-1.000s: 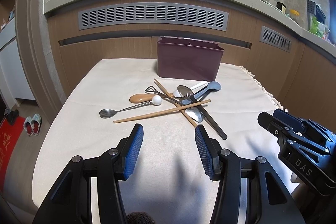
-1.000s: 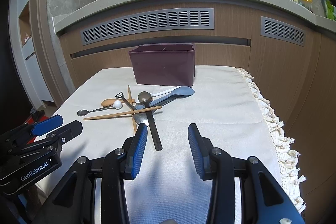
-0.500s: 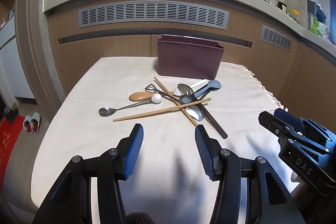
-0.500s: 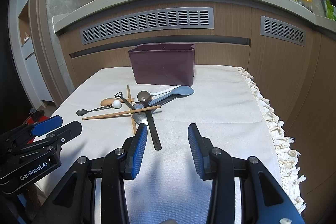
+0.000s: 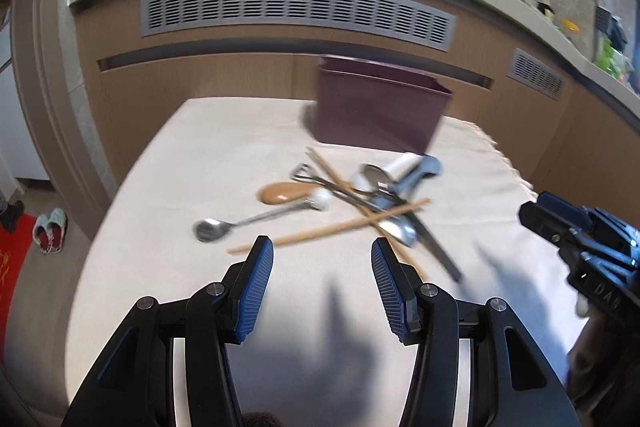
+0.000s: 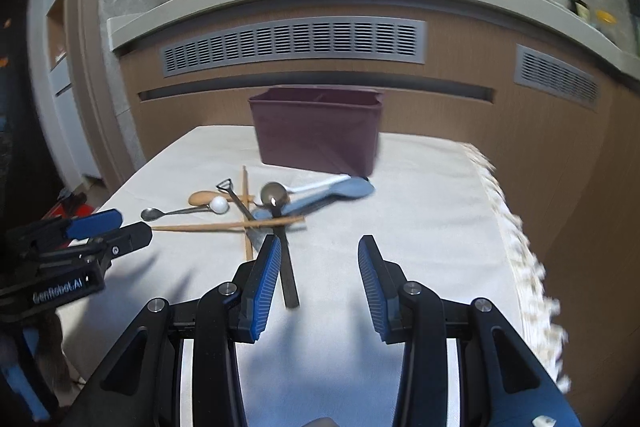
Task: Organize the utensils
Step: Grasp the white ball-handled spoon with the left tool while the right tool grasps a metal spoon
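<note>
Across the middle of the cloth-covered surface (image 6: 420, 187) lies an unsorted heap of utensils: two wooden chopsticks (image 6: 224, 225) crossed over each other, a metal spoon (image 5: 210, 229) with a white ball end, a wooden spoon (image 5: 282, 193), a blue-grey spoon (image 6: 344, 190), a white spoon and a dark-handled piece (image 6: 288, 275). The maroon bin (image 6: 318, 137) stands at 12 o'clock from the heap, just beyond it, and nothing visibly pokes above its rim. By these views the sorting has not begun, and every piece is left to be moved. The left gripper (image 5: 322, 285) hovers at 6 o'clock from the pile, jaws wide apart and holding nothing. The right gripper (image 6: 316, 283) likewise has its jaws spread and empty, with the dark handle's near end between them.
</note>
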A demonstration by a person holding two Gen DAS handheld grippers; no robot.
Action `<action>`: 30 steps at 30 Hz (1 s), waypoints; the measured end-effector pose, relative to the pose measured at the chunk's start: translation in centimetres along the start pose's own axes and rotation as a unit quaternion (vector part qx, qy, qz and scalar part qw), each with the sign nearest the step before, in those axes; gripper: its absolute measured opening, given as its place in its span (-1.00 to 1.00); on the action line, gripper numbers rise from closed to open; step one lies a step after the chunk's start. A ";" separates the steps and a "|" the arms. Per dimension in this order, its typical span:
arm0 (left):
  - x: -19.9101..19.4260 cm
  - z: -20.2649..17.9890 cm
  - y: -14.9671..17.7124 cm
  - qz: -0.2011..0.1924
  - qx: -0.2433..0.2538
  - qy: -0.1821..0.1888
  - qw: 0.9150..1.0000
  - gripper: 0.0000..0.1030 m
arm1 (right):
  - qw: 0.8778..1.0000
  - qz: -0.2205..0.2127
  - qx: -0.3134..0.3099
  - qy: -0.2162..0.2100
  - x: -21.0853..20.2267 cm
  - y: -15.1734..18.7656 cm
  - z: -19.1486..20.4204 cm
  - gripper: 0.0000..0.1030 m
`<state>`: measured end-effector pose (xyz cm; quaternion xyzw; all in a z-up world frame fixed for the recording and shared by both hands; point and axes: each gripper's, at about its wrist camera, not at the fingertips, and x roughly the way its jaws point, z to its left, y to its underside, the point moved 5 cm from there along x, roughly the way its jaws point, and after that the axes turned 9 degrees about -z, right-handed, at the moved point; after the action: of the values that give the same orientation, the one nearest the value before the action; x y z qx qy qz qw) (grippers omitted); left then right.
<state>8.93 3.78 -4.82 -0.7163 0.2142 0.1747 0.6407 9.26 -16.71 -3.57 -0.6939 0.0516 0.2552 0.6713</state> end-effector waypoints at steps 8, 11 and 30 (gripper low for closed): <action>2.7 6.3 -0.5 0.048 -0.055 0.030 0.997 0.01 | 0.989 0.079 -0.054 -0.116 7.1 -1.8 2.9 -0.27; 3.1 7.3 -0.4 0.045 -0.061 0.010 0.997 0.01 | 0.985 0.090 -0.072 -0.127 10.2 -2.3 4.1 -0.29; 9.0 3.0 -1.8 0.105 0.034 0.119 0.987 -0.05 | 0.986 0.135 -0.061 -0.081 15.7 -2.6 3.1 -0.42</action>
<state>17.62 6.16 -8.42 -0.6833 0.3691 0.1470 0.6126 22.98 -9.20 -7.80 -0.6975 0.0744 0.4018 0.5887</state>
